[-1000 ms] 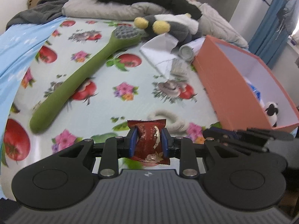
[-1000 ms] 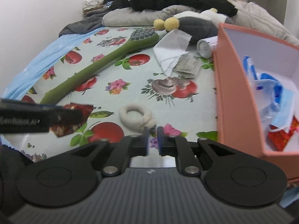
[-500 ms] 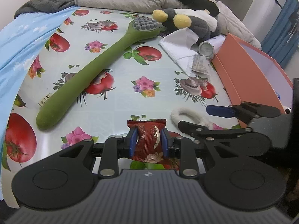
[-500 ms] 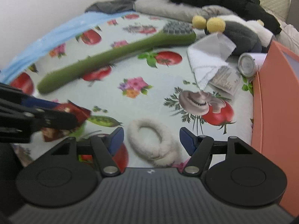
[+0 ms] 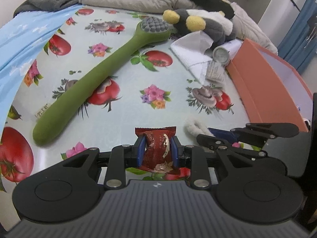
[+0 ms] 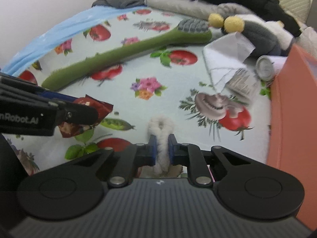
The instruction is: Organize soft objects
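My left gripper (image 5: 157, 138) is shut on a dark red snack packet (image 5: 156, 150), held upright just above the fruit-print cloth (image 5: 128, 107). A white fluffy ring (image 6: 160, 125) lies on the cloth, and my right gripper (image 6: 162, 138) is closing on it. The blue pads (image 6: 153, 148) squeeze the ring flat between them. In the left wrist view the ring (image 5: 193, 126) shows just beyond the right gripper's fingers. The packet (image 6: 99, 107) appears at the left of the right wrist view.
An open orange box (image 5: 267, 83) stands on the right. A long green plush brush (image 5: 95, 79) lies across the cloth. At the back are a grey and yellow plush toy (image 5: 208, 25), a white cloth (image 5: 194, 49), a small roll (image 5: 221, 54) and piled bedding (image 5: 138, 2).
My right gripper came forward, opened wide around the white ring, then closed onto it. My left gripper kept the packet and drifted forward over the cloth.
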